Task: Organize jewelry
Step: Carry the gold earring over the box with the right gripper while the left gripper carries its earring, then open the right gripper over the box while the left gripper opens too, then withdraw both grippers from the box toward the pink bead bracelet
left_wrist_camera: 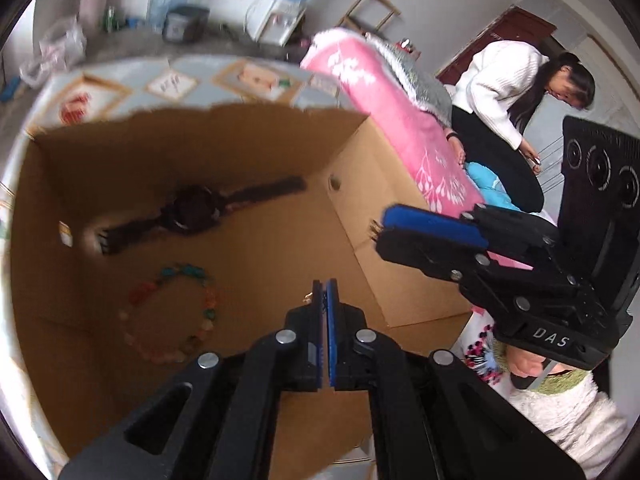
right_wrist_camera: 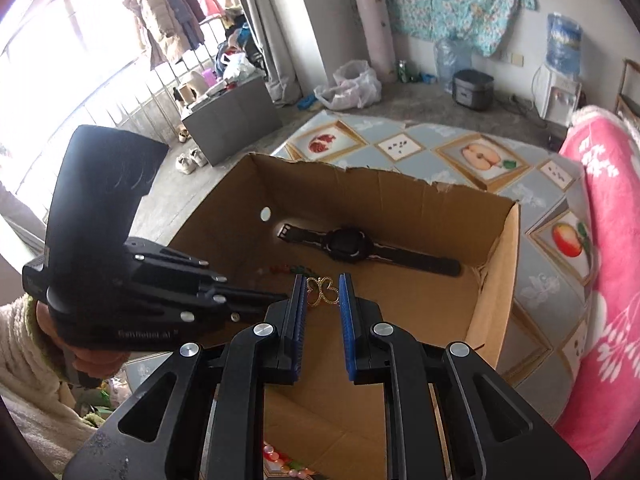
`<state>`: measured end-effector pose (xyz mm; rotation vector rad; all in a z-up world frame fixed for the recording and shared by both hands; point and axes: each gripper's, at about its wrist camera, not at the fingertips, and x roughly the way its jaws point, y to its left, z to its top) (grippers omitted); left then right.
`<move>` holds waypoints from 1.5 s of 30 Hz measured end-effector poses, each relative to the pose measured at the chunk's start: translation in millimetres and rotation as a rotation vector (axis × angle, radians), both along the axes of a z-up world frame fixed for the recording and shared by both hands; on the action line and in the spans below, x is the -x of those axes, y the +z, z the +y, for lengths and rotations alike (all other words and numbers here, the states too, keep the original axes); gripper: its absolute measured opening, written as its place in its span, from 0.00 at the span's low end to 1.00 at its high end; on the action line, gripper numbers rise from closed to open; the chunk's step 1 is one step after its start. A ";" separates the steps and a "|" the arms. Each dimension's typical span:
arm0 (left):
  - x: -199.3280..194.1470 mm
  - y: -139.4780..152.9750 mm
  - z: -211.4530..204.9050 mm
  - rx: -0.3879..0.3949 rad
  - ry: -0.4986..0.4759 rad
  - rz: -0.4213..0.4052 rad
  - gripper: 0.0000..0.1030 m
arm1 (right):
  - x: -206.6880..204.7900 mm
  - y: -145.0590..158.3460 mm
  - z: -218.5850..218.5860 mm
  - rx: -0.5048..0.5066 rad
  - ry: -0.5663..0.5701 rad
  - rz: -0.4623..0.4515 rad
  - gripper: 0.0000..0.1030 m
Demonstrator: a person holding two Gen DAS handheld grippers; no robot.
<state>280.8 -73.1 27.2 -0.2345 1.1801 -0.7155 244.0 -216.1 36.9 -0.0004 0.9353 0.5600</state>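
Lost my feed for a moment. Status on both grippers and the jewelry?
Left gripper shut, empty. Right gripper shut on gold butterfly brooch over cardboard box. Watch, bead bracelet already inside. Nothing blocking.

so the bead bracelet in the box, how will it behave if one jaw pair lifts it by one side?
Probably floppy: the bead bracelet is a loose ring of separate beads, so it should sag. Likely light. Rounded beads may slip from a pinch, and it could slide across the cardboard box floor.
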 end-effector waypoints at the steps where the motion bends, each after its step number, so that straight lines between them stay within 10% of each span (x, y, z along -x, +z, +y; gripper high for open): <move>1: -4.7 -6.7 -2.7 0.002 0.006 0.036 0.01 | -4.3 -3.5 -1.0 0.003 -0.004 0.017 0.14; 17: -13.8 -25.4 -3.6 -0.054 0.008 0.106 0.20 | -38.3 -19.6 0.0 0.025 -0.008 0.163 0.14; 32: 49.0 25.2 62.7 -0.119 0.143 -0.215 0.51 | -68.0 -52.1 44.0 0.124 0.054 0.318 0.15; 36: 64.8 28.3 68.8 -0.149 0.167 -0.269 0.61 | -73.6 -59.0 50.3 0.154 0.042 0.331 0.35; 45: 103.3 48.5 76.6 -0.174 0.174 -0.420 0.76 | -31.3 -1.2 25.3 0.100 -0.019 0.130 0.45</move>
